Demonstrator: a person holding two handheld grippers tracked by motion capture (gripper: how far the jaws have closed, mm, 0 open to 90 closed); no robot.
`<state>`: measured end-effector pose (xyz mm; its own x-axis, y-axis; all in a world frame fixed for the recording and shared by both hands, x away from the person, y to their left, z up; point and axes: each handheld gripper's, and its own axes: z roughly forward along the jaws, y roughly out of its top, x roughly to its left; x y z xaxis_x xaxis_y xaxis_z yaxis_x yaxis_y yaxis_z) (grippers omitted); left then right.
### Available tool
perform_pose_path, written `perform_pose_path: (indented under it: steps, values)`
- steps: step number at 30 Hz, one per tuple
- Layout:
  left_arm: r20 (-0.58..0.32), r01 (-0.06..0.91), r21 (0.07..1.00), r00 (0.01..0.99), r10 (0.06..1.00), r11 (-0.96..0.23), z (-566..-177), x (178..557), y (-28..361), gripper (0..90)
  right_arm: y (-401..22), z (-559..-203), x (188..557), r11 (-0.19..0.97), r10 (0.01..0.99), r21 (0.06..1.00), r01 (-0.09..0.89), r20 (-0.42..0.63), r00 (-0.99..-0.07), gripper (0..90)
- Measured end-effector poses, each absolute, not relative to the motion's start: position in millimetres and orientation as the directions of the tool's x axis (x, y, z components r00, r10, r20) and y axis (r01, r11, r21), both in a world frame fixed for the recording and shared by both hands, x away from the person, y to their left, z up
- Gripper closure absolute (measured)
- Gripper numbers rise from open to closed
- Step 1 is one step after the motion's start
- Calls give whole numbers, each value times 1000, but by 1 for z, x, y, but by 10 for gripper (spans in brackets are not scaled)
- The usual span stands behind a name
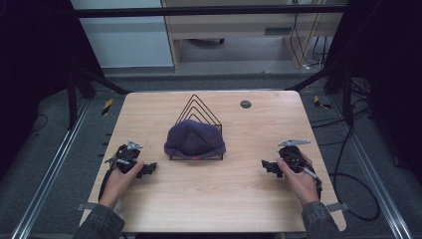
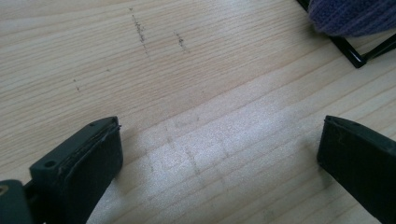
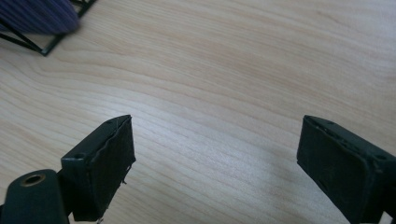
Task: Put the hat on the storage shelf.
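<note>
Wood grain runs across the table (image 1: 209,199) in the high view, and near its middle stands a black wire rack (image 1: 199,112) with a dark purple knitted hat (image 1: 195,139) draped over its front. The left gripper (image 1: 147,169) rests low on the table to the left of the hat, the right gripper (image 1: 268,166) to the right of it; both are apart from the hat, each held in a hand with its jaws pointing inward.

From the left gripper view, the left gripper (image 2: 219,149) has its jaws spread wide with only bare wood between them. A corner of the rack (image 2: 357,56) and an edge of the hat (image 2: 355,18) sit at the upper right, clear of the jaws.

From the right gripper view, the right gripper (image 3: 215,154) is likewise released, jaws wide apart over bare table (image 3: 243,70), with the hat (image 3: 37,16) and rack (image 3: 46,46) in the upper left corner.

The hat looks soft, light and floppy, so it will likely sag and fold when lifted rather than keep its shape. Its ribbed lower band near the rack's base seems the best place to pinch, one gripper at each side. The knit could snag on the wire, and the light rack might tip or drag along with it.
</note>
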<state>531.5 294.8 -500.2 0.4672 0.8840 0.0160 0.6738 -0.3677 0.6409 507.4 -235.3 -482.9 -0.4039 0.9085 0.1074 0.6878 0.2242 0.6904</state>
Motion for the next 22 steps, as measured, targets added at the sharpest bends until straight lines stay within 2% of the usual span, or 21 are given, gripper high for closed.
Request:
perform_pose_path:
  steps: [8, 14, 22]
  values:
    - [15, 672, 643, 469, 883, -368, -500, 532, 295, 0, -237, -501, 505, 232, 925, 672, 703, 72, -374, 105]
    - [16, 671, 643, 470, 882, -369, -500, 532, 294, 0, -229, -509, 499, 257, 930, 712, 653, 1, -367, 53]
    - [16, 667, 646, 474, 881, -371, -501, 532, 295, 0, -228, -512, 496, 250, 932, 732, 634, -3, -363, 46]
